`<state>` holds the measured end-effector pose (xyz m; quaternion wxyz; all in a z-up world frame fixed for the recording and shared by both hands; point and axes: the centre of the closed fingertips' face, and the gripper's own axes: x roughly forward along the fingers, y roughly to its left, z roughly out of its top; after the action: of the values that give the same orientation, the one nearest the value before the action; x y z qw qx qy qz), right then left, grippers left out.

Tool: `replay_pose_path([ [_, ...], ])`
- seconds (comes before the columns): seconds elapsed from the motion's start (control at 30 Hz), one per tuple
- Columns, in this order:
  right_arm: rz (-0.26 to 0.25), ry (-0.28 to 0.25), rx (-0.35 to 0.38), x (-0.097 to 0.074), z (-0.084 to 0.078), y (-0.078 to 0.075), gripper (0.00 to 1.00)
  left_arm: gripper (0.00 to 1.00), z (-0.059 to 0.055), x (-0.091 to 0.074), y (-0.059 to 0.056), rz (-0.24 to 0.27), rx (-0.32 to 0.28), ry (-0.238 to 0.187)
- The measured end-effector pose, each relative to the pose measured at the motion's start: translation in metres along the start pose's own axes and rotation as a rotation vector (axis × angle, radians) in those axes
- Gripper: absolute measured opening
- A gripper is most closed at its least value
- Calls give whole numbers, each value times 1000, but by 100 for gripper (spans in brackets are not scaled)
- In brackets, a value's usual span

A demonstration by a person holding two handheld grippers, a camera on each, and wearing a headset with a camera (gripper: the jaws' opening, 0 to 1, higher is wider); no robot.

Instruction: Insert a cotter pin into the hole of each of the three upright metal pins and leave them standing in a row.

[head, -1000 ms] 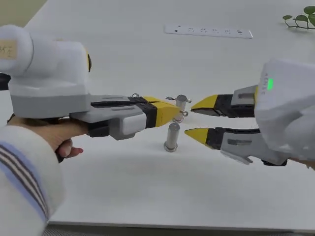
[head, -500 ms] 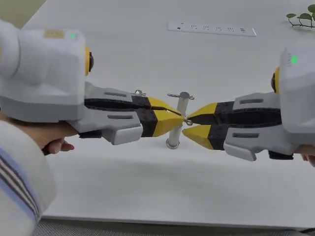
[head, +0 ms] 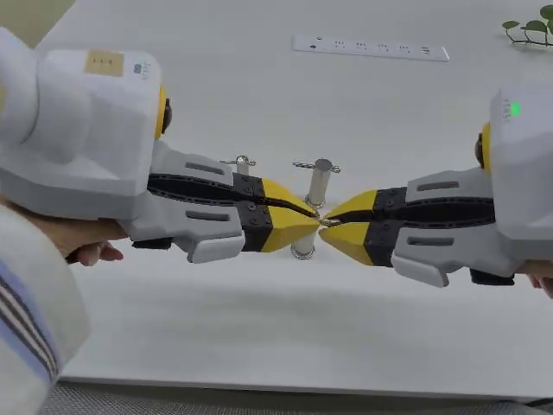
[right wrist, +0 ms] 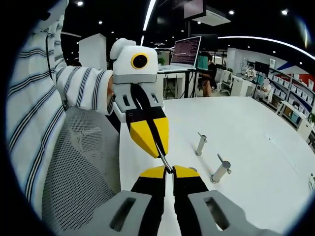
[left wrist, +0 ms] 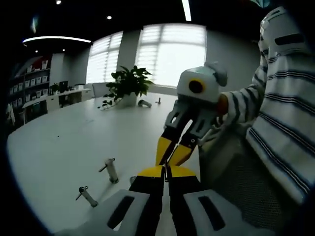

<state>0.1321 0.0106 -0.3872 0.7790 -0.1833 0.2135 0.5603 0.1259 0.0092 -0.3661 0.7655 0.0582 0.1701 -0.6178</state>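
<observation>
At the lower edge of the head view a striped sleeve [head: 26,320] sits bottom left on a smooth white table [head: 259,328]; just above, at mid-frame, the left gripper [head: 313,222] and the right gripper [head: 333,223] meet nose to nose, each a grey moulded body ending in black jaws with wedge-shaped yellow tips; both are clenched, jaws pressed to a thin slit, and between them they pinch one cotter pin [right wrist: 161,157], a fine bright wire that in the right gripper view runs slanting from the left gripper's tips down into the right gripper's own; directly under the meeting tips stands the nearest metal pin [head: 302,250], a dull silver cylinder with a flared foot, mostly hidden by the jaws; just beyond, at frame centre, the middle metal pin [head: 320,183] stands upright with a looped wire through its head; to its left the far metal pin [head: 243,163] shows its top above the left gripper, also crossed by wire; farther up lies a flat white power strip [head: 371,48]; in the top right corner trail the green leaves of a plant [head: 529,31].
</observation>
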Motion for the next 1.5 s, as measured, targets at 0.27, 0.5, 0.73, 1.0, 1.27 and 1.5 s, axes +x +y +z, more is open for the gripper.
replay_pose_path([
  [0.27,34,18,-23,0,-3,7,0,0,-8,1,-5,-32,86,72],
  [0.5,65,44,-44,1,-8,16,0,0,-14,3,-11,-78,153,120],
  [0.73,73,70,-96,-2,-13,18,0,4,-19,7,-8,-76,161,143],
  [1.0,37,99,-102,-6,-22,4,0,13,-26,7,4,-24,145,171],
  [1.27,-13,183,-87,-10,-47,-23,0,16,-32,14,19,8,144,204],
  [1.5,-42,222,-59,-10,-64,-43,0,18,-47,22,45,81,164,300],
])
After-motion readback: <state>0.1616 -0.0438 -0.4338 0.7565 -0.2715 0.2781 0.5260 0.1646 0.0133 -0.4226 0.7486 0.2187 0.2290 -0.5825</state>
